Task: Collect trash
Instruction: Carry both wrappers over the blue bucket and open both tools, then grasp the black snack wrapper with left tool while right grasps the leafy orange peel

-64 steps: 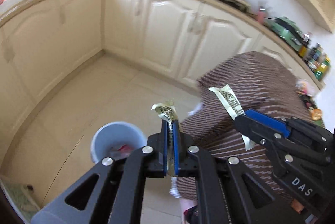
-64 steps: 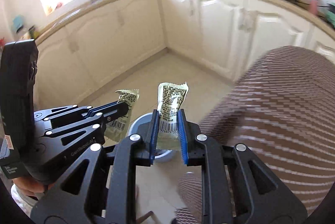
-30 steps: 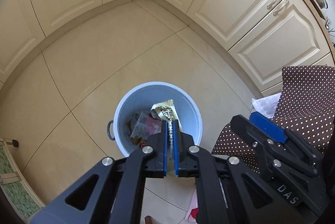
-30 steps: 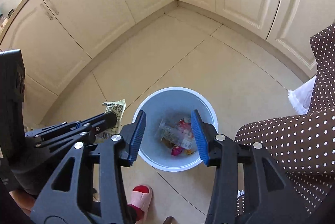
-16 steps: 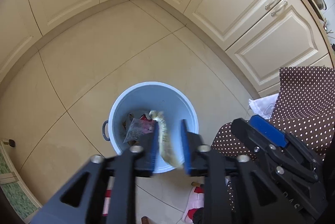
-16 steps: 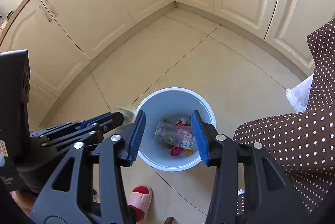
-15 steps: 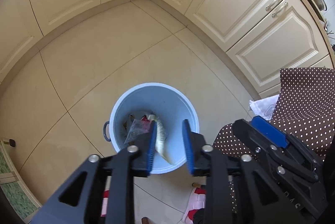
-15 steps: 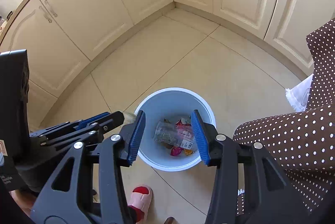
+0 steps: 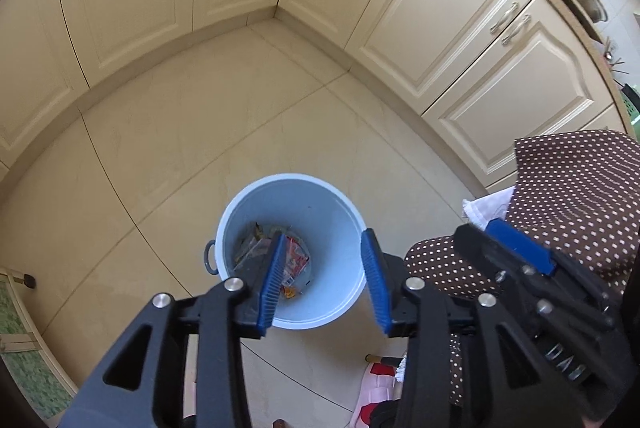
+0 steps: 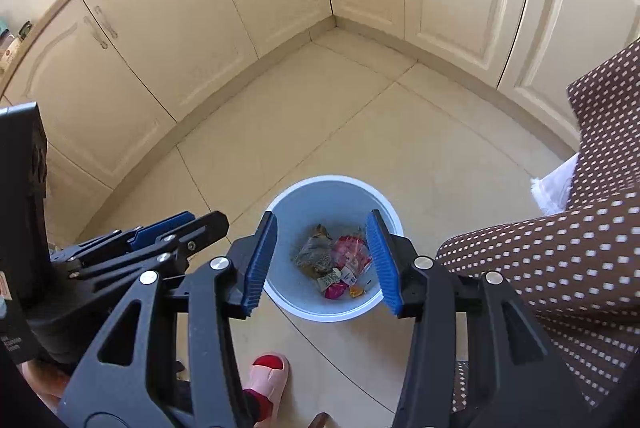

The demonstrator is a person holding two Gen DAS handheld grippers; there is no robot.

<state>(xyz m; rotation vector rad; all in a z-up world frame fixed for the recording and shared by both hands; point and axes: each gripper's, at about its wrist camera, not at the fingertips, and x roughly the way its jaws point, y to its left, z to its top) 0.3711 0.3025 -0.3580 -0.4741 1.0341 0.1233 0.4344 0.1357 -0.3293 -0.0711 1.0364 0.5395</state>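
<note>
2 grippers, left gripper [image 9: 326, 282] and right gripper [image 10: 318, 262], are spread wide, empty, above 1 upright bin [image 10: 384, 205] of wrappers [image 10: 336, 260].

One bin, two grippers, a heap of wrappers

One pale blue trash bin [image 10: 332, 312] stands on the tiled floor, with one small handle [image 9: 209, 256] at its 9 o'clock side in the left wrist view. Two grippers hang over it, the left gripper [image 9: 326, 280] and the right gripper [image 10: 320, 262], each with two blue-padded fingers set apart and nothing between them. Inside the bin lie several crumpled wrappers [image 10: 334, 260] (an exact count cannot be made; at least four show). One pink slipper [image 10: 266, 374] shows at 6 o'clock of the bin.
</note>
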